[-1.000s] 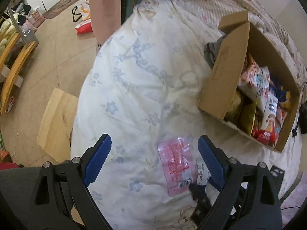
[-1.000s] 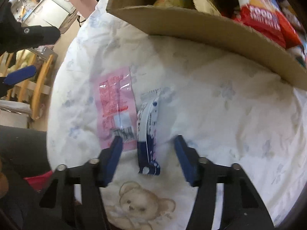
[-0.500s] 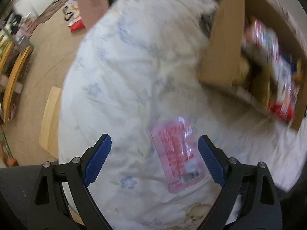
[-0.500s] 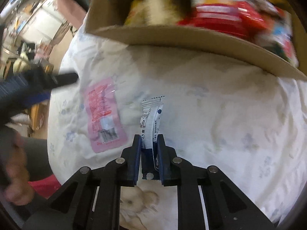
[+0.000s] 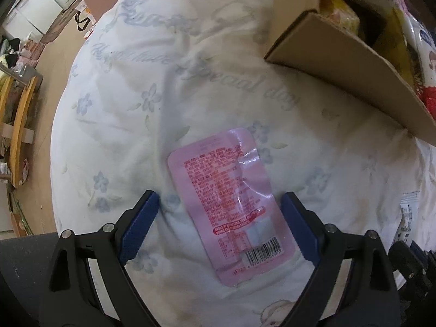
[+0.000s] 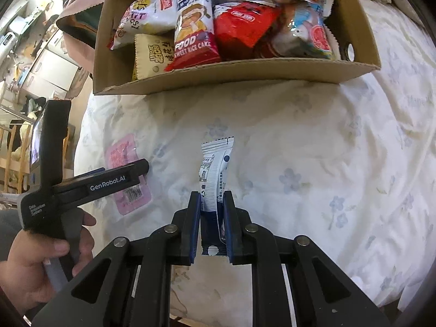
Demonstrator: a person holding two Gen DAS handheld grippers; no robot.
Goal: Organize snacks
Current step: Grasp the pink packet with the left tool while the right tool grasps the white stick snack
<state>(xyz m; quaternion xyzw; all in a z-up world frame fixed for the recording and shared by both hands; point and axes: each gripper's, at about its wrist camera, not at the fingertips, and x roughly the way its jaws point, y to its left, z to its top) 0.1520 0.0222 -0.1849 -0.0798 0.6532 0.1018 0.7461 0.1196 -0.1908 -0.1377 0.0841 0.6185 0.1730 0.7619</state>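
Note:
A flat pink snack packet [image 5: 229,204] lies on the white flowered bedding. My left gripper [image 5: 219,218] is open, its blue fingers on either side of the packet, low over it. My right gripper [image 6: 212,204] is shut on a white and blue snack bar [image 6: 215,169], held above the bedding. The cardboard box [image 6: 245,73], full of snack bags, stands just beyond. In the right wrist view the pink packet [image 6: 120,152] shows partly under the left gripper. The bar's tip [image 5: 407,212] shows at the left wrist view's right edge.
The box's near wall [image 5: 348,62] stands at the upper right of the left wrist view. The bed's edge drops to a wooden floor [image 5: 54,49] on the left, with wooden furniture [image 5: 19,125] and clutter there. The person's hand [image 6: 49,248] holds the left gripper's handle.
My right gripper has shut on the snack bar and lifted it clear of the bedding. My left gripper has moved down and forward, and now straddles the pink packet.

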